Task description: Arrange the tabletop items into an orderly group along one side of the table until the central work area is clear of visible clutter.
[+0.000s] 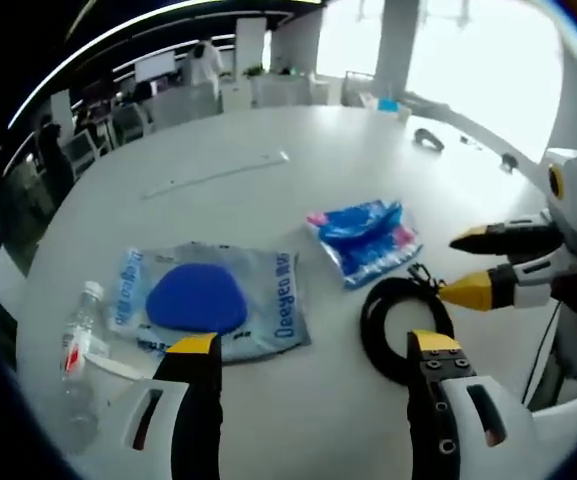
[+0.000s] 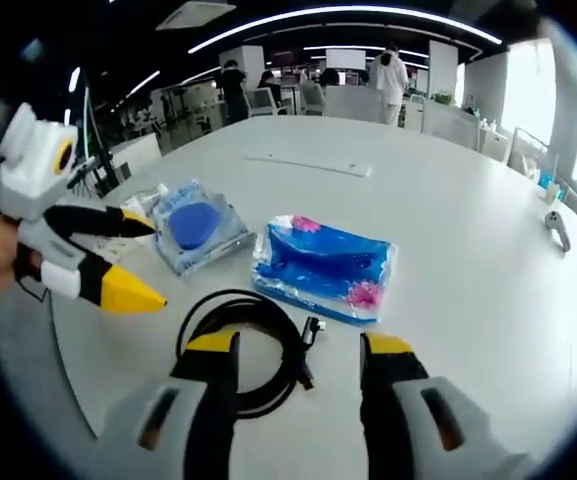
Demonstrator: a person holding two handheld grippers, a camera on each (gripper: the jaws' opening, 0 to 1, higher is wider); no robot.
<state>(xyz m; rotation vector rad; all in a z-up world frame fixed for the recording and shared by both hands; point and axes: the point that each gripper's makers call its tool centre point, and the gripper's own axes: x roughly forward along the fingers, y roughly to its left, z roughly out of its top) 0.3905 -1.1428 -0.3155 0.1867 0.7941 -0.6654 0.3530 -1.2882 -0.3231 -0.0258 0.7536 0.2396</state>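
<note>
1. In the left gripper view, nearest the camera stood the left gripper (image 1: 313, 345), its yellow-tipped jaws set wide apart and holding nothing. It hung above the white table (image 1: 268, 120).
2. Just beyond its left jaw lay a clear pouch (image 1: 213, 300) with a blue rounded pad inside, flat on the table. Left of the pouch a small plastic bottle (image 1: 80, 335) lay on its side.
3. Beside the right jaw sat a coiled black cable (image 1: 388, 325), and past it a blue-and-pink packet (image 1: 366, 238). The right gripper (image 1: 468, 265) came in from the right with its jaws parted, close to the coil but apart from it.
4. Farther off lay a long thin white strip (image 1: 218, 175), and a small dark object (image 1: 429, 139) rested near the far edge.
5. In the right gripper view, the right gripper (image 2: 298, 350) opened wide and empty directly over the coiled black cable (image 2: 248, 345). The blue-and-pink packet (image 2: 326, 265) lay just beyond, with the clear pouch (image 2: 198, 232) further left.
6. The left gripper (image 2: 138, 260) entered from the left, jaws spread, above the table near the pouch.
7. Handling, as a judgement: the cable looked limp and light, likely to uncoil if lifted by one strand, so pinching across several loops would suit. The packet and pouch seemed soft and slippery; an edge or corner would give the surest hold.
</note>
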